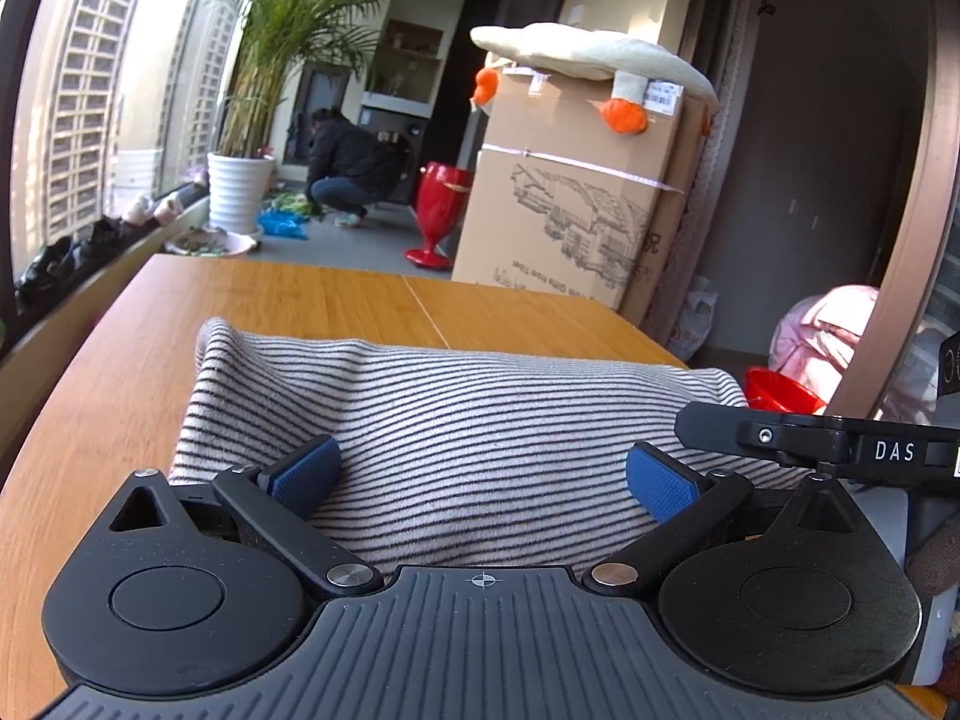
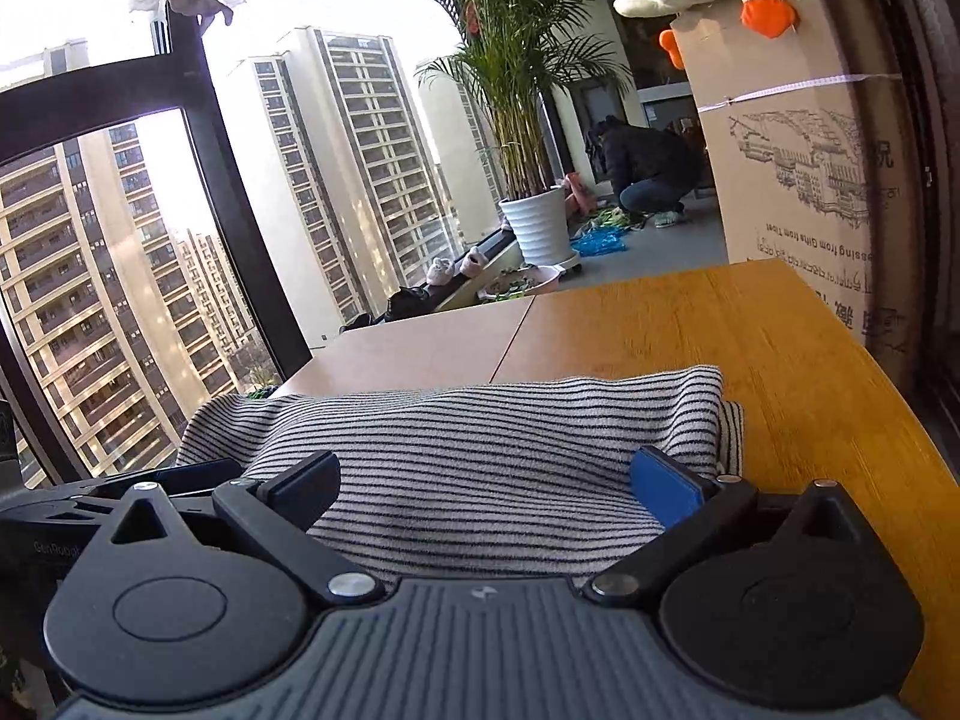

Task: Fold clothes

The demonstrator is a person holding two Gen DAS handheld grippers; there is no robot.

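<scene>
A soft striped cloth (image 1: pixel 456 420) lies bunched on the near part of the wooden table (image 1: pixel 288 294). It is light grey with thin black lines and has puffy folds. The left gripper (image 1: pixel 480 477) is wide open with the cloth between its fingers. The right gripper (image 2: pixel 483 483) is wide open too, holding nothing.

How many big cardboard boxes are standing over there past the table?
2: the lower cardboard box stands on the floor beyond the wooden table; the upper cardboard box is stacked on it, under a plush toy. Others may be hidden behind.
</scene>
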